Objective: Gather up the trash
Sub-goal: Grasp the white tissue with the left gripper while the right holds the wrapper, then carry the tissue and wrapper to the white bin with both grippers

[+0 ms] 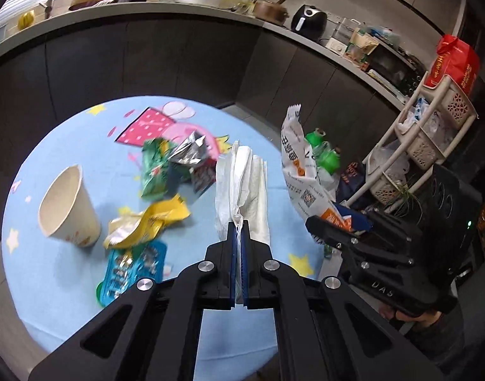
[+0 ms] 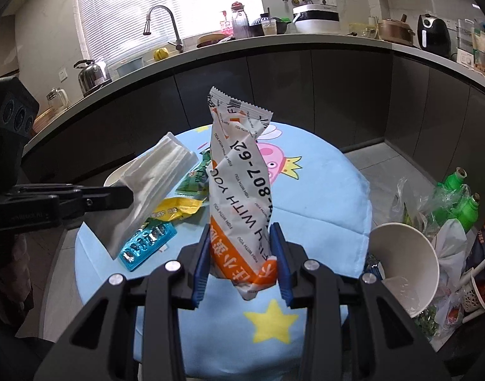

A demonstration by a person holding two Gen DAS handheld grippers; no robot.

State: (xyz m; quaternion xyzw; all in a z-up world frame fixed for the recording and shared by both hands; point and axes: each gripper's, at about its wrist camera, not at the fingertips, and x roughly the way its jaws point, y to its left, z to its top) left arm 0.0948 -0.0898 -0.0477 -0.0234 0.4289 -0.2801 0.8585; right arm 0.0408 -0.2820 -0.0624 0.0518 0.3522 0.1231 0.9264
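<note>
My left claw [image 1: 241, 247] pinches a folded white tissue [image 1: 242, 184] upright, clear of the table [image 1: 52, 285]. My right claw [image 2: 242, 263] clamps the orange-and-white snack wrapper [image 2: 239, 184] by its lower end, lifted, I judge, for carrying to the trash pile at three o'clock. Beyond, at ten o'clock, the blue blister pack [image 2: 147, 244] and yellow wrapper [image 2: 176, 208] lie uncollected.
</note>
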